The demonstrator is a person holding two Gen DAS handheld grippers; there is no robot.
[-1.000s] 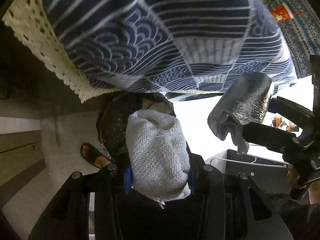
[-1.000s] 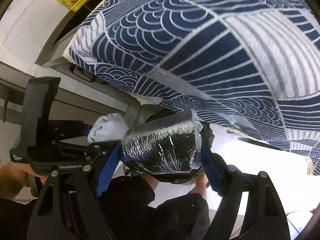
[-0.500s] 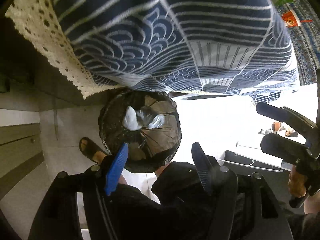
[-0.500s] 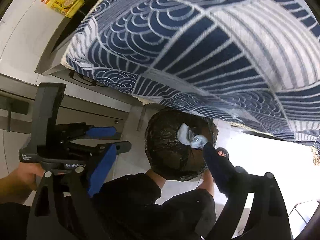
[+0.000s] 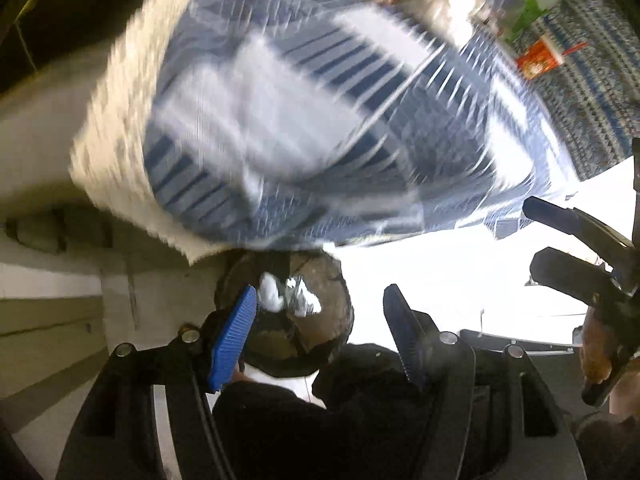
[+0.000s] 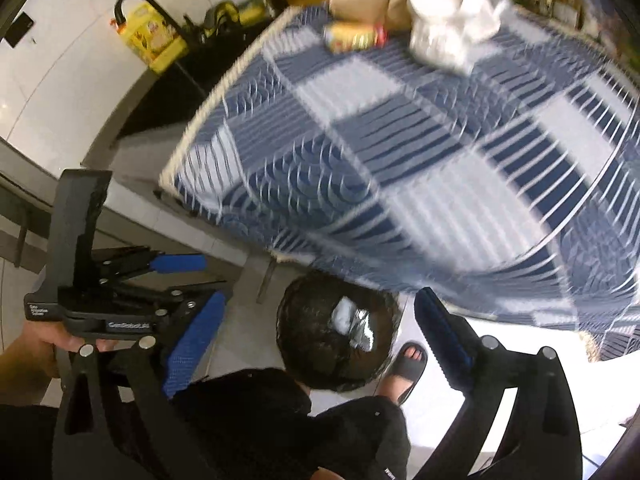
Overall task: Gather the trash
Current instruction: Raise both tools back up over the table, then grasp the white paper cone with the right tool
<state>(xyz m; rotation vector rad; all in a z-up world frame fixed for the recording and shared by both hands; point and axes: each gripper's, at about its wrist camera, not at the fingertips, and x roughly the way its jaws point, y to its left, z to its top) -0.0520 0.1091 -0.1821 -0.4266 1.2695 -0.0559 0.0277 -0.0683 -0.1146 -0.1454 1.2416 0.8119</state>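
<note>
Both the left gripper [image 5: 320, 332] and right gripper [image 6: 320, 348] hang with jaws wide, empty. On the far worktop [image 6: 400, 140], crumpled white trash [image 6: 452, 32] (probably light, soft) — pinch its bunched middle.

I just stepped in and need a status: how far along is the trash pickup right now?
Done: a white wad and a silvery wrapper lie in the black-lined bin. In hand: nothing; the left gripper and right gripper are both open above the bin. Left: crumpled white paper and a can sit on the blue tablecloth, likely next, though blurred.
</note>
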